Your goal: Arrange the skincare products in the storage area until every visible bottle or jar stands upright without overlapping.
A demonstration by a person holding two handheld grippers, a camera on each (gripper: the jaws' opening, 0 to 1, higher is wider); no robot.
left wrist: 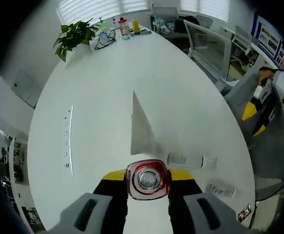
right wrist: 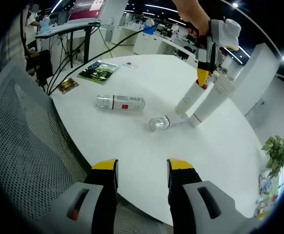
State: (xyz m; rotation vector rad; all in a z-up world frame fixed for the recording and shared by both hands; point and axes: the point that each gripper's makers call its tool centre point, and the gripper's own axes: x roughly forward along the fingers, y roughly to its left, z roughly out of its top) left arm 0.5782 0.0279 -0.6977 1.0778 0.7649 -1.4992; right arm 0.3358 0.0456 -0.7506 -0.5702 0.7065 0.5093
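1. Your left gripper (left wrist: 146,174) has its fingers (left wrist: 113,175) closed on the red-ringed top of a white bottle (right wrist: 190,100). In the right gripper view that bottle leans with its base on the surface (right wrist: 132,141). Judged: you hold it at the top so you can swing it upright on its base.
2. A second white bottle (right wrist: 212,100) stands just beside it, also leaning. I can't tell whether the two touch.
3. A small clear bottle (right wrist: 163,123) lies on its side near the held bottle's base. A larger clear bottle with a red label (right wrist: 121,102) lies flat further off, apart from the rest. Both likely still need standing up.
4. Your right gripper (right wrist: 142,168) hangs over the near edge of the surface, above the mesh chair (right wrist: 25,146). Its fingers are apart and hold nothing, so it's free for the lying bottles.
5. Room: there is bare surface between the right gripper and the bottles, and more beyond them toward the plant (left wrist: 73,36). A magazine (right wrist: 99,70) sits well clear.
6. Edge risk, judged: the lying bottles are round and could roll toward the near edge, so set them upright inboard.
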